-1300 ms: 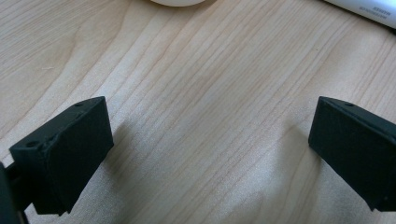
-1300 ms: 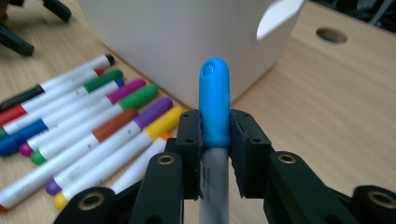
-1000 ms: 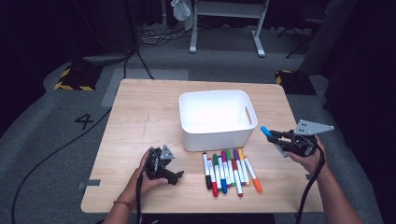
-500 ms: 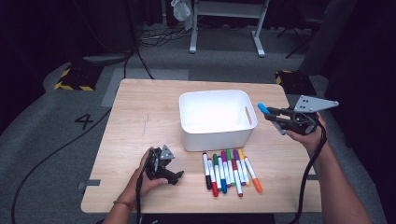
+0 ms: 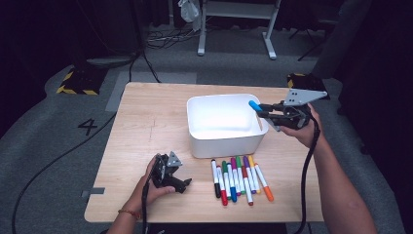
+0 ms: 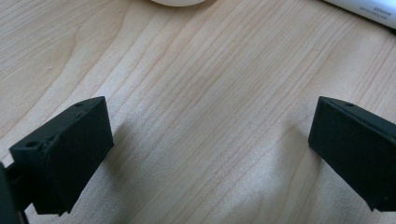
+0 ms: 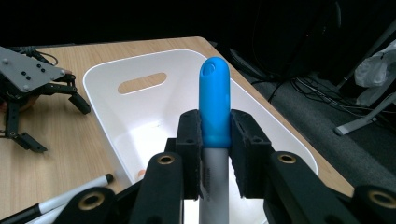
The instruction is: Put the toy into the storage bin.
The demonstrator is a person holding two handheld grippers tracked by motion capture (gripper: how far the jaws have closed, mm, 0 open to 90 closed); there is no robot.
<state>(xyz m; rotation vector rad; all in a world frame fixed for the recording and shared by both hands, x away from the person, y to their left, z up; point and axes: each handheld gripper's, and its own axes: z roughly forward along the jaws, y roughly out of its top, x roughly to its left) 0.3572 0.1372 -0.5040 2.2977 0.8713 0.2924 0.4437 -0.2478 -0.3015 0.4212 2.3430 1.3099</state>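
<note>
In the high view my right gripper (image 5: pixel 265 111) hangs above the right rim of the white bin (image 5: pixel 197 105), shut on a white marker with a blue cap (image 5: pixel 254 104) that points in over the bin. The right gripper view looks along its pads, clamped on that blue-capped marker (image 7: pixel 214 93), with the bin's (image 7: pixel 95 74) open inside below. My left gripper (image 5: pixel 180 179) rests on the wooden table at the front left, held by a hand. Its jaws (image 6: pixel 205 154) stand wide apart over bare wood with nothing between them.
Several coloured markers (image 5: pixel 241 178) lie side by side in a row in front of the bin. The wooden table (image 5: pixel 146 122) has free room on its left half. A cable trails from each gripper off the front edge. Dark floor and a desk frame lie beyond.
My right gripper has risen and moved left with the blue-capped marker, from beside the table's right edge to over the bin's right rim. The left gripper has stayed put.
</note>
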